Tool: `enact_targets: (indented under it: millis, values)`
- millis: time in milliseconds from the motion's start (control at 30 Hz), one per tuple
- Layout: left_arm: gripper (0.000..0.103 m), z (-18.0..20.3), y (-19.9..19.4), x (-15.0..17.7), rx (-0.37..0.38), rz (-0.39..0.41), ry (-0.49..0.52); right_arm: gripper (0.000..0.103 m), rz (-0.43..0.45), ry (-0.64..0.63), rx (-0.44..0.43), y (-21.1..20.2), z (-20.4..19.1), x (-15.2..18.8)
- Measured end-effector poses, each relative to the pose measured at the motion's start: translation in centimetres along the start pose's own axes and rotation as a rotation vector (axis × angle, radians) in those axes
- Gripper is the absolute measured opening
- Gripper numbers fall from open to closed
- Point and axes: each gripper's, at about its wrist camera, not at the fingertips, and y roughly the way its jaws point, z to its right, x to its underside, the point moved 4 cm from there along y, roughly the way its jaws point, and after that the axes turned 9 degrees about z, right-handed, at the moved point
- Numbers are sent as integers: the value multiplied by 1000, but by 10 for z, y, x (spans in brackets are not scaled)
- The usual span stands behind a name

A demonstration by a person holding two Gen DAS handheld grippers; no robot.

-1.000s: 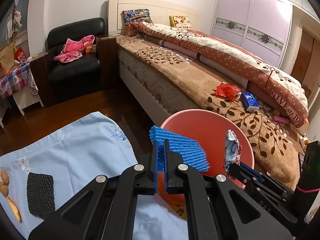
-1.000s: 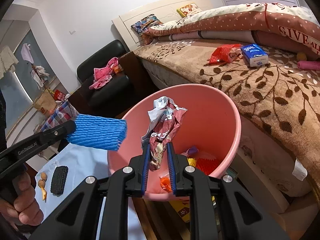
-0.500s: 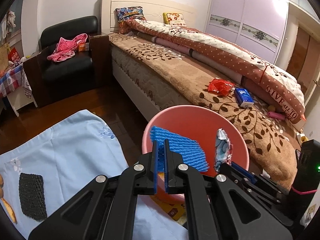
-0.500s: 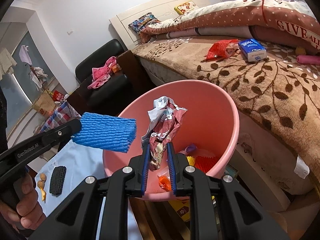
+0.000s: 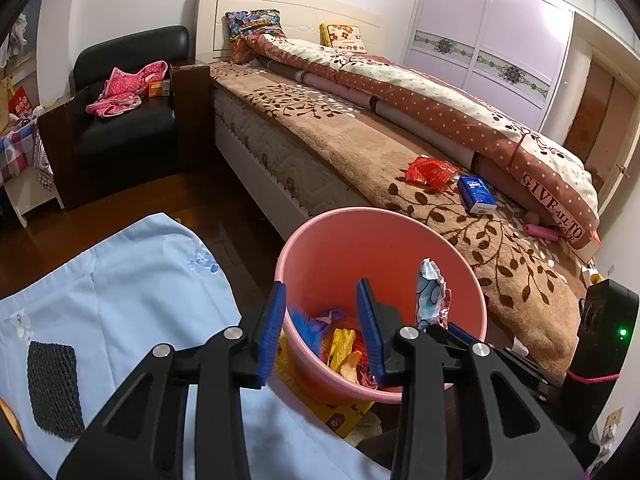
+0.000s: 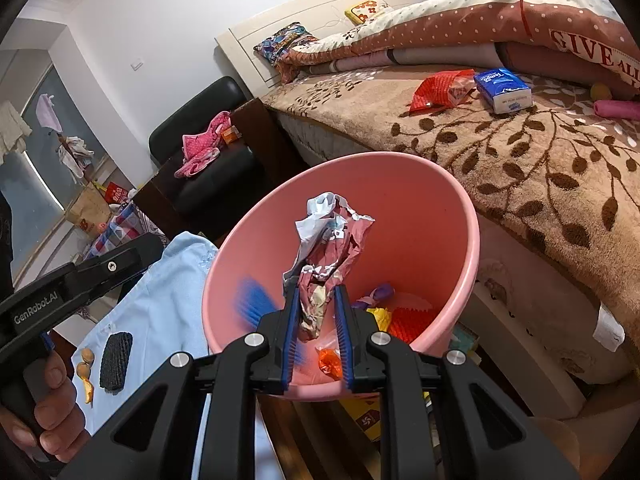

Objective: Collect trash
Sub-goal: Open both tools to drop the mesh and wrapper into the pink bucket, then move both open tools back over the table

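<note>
A pink bucket stands beside the bed with several bits of trash at its bottom. Over its near rim my left gripper has its jaws opening. A blue foam net, blurred, is dropping loose between them into the bucket, and no pad presses on it. Above the bucket's mouth my right gripper is shut on a crumpled red and white wrapper, which sticks up from its fingers.
A black foam net and some peels lie on a light blue cloth at left. On the bed are a red wrapper, a blue tissue pack and a pink roll.
The left gripper's jaws have parted and let go of the blue foam net, which now falls into the bucket. The right gripper still holds its wrapper in the same place.
</note>
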Motion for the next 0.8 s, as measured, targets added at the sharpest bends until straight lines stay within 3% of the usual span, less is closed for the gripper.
enact_targets:
  millis: [133,233,800]
  values:
    - [40,-2,1,2,10,-10,-15,20,-4,-2,-2,1,-1,0]
    - [44,-5,0,3,14,-16,-35,32,4,0,-8,0,-2,0]
    - [44,-29,-23,10,-28,-11,-79,32,12,-21,-19,-6,-15,1]
